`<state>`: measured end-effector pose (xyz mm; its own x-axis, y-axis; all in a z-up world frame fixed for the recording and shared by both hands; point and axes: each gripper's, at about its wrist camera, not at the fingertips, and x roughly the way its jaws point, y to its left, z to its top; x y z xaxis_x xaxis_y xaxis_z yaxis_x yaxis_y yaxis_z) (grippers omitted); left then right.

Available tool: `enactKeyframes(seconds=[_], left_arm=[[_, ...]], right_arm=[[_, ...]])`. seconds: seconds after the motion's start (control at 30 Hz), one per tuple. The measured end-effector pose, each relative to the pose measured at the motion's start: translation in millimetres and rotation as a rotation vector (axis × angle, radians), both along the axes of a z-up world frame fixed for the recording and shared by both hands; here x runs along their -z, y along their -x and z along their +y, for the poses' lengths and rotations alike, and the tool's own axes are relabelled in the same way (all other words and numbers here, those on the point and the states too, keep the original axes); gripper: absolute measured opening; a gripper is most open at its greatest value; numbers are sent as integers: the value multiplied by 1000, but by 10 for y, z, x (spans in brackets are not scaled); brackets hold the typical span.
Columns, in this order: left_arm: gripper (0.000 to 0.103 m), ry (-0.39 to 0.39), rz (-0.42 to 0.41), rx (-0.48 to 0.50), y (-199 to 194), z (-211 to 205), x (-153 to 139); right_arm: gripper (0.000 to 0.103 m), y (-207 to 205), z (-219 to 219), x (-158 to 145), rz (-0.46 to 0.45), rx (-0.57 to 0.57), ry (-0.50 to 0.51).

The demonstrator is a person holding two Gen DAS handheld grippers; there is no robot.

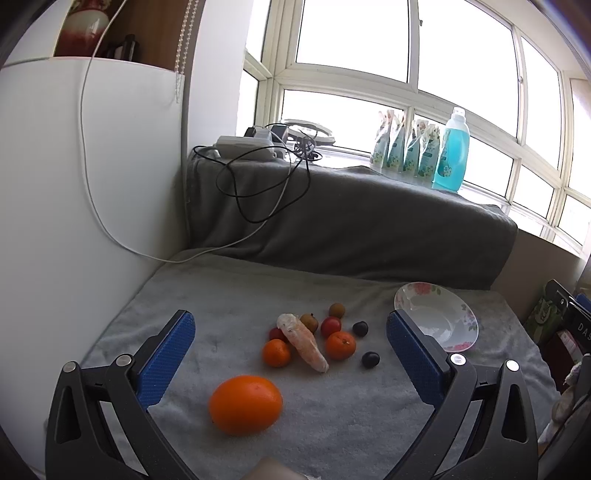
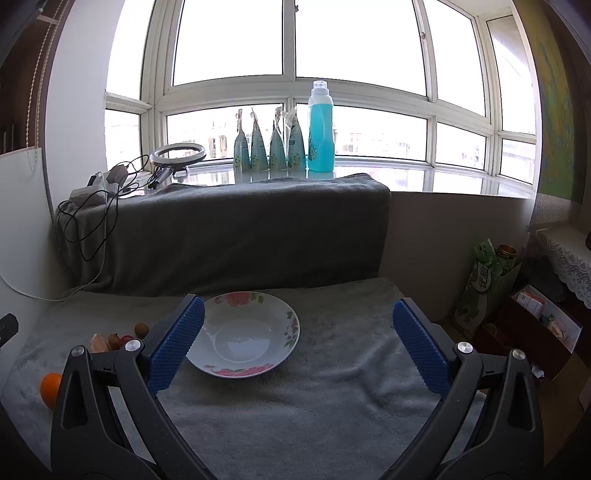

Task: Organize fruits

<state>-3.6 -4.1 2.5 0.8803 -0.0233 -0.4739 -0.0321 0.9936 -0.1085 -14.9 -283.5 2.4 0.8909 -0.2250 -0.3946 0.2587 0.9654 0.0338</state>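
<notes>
Task judged not begun: floral bowl (image 2: 255, 332) holds nothing, all fruit including the large orange (image 1: 245, 404) lies on the towel-covered bench (image 1: 332, 424), left claw (image 1: 291, 354) and right claw (image 2: 299, 343) both spread, grasping nothing.

In front of me a wide bay window (image 2: 295, 40) with cream frames lets in hard white daylight. On its sill (image 2: 461, 182) stand a blue bottle (image 2: 320, 129) and four pouches (image 2: 269, 146) just beside it, with a ring lamp (image 2: 178, 153) and a tangle of black cables (image 1: 258, 181) further left. A dark grey blanket (image 1: 351, 218) hangs over the ledge below the sill, and a lighter grey towel (image 2: 314, 398) covers the table I work at. To my left is a white wall (image 1: 92, 184), with a brown shelf holding a vase (image 1: 83, 26) above it. At the right stand a green paper bag (image 2: 480, 291) and a dark red box (image 2: 535, 332).
</notes>
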Motion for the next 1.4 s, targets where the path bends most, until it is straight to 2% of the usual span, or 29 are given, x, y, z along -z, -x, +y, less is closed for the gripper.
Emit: enactKeyframes(seconds=[1.03,1.4], left_arm=[[103,19,27,5,-58,18,59],[103,36,36,-8,-95,157,116]], right_arm=[[103,-13,11,41,11,-4,1],[103,-115,41,137,54,-59,-28]])
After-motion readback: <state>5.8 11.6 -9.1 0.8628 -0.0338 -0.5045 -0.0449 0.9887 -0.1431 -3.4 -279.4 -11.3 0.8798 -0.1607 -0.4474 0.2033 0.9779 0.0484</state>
